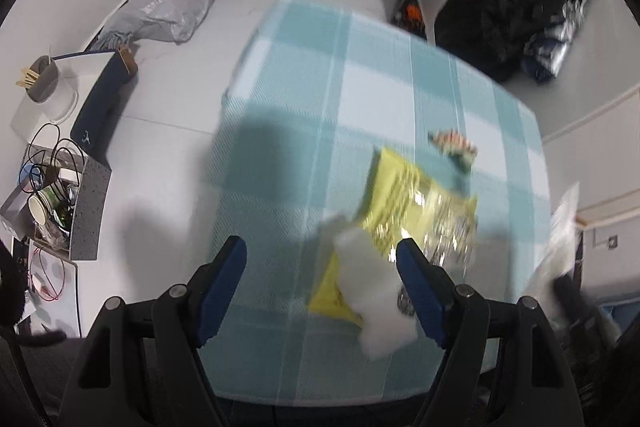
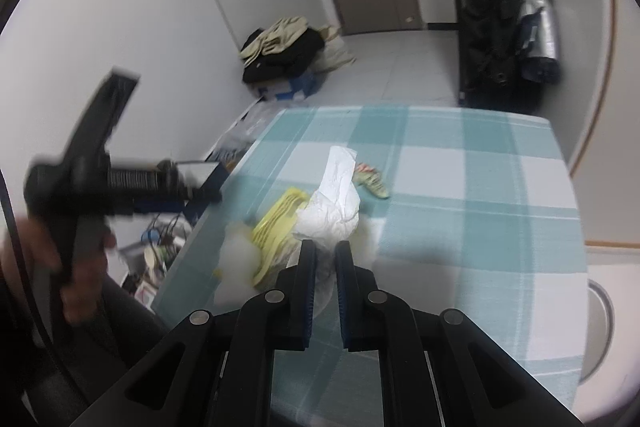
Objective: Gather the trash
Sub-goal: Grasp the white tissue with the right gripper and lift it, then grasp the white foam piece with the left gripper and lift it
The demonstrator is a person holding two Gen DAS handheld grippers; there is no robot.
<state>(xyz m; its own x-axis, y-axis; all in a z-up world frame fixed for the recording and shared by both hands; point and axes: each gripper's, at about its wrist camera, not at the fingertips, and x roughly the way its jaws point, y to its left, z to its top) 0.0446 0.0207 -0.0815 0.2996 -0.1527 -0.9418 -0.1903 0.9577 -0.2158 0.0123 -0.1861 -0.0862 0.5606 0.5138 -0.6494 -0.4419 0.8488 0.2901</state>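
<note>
A yellow snack wrapper (image 1: pixel 404 203) lies on the teal checked table (image 1: pixel 320 87), with a white crumpled tissue (image 1: pixel 372 287) at its near end and a small colourful wrapper (image 1: pixel 454 145) beyond it. My left gripper (image 1: pixel 322 253) is open and empty above the table's near edge, the tissue by its right finger. My right gripper (image 2: pixel 324 253) is shut on a crumpled white plastic bag (image 2: pixel 332 203), held over the yellow wrapper (image 2: pixel 276 223). The small wrapper (image 2: pixel 372 181) lies past it. The left gripper's handle (image 2: pixel 84 179) shows blurred at the left.
On the floor left of the table stand a grey box of trash with a paper cup (image 1: pixel 60 207), a dark blue bag (image 1: pixel 102 99) and a grey plastic bag (image 1: pixel 168 9). A clothes pile (image 2: pixel 284 47) lies by the wall. A black coat (image 2: pixel 496 19) hangs at the right.
</note>
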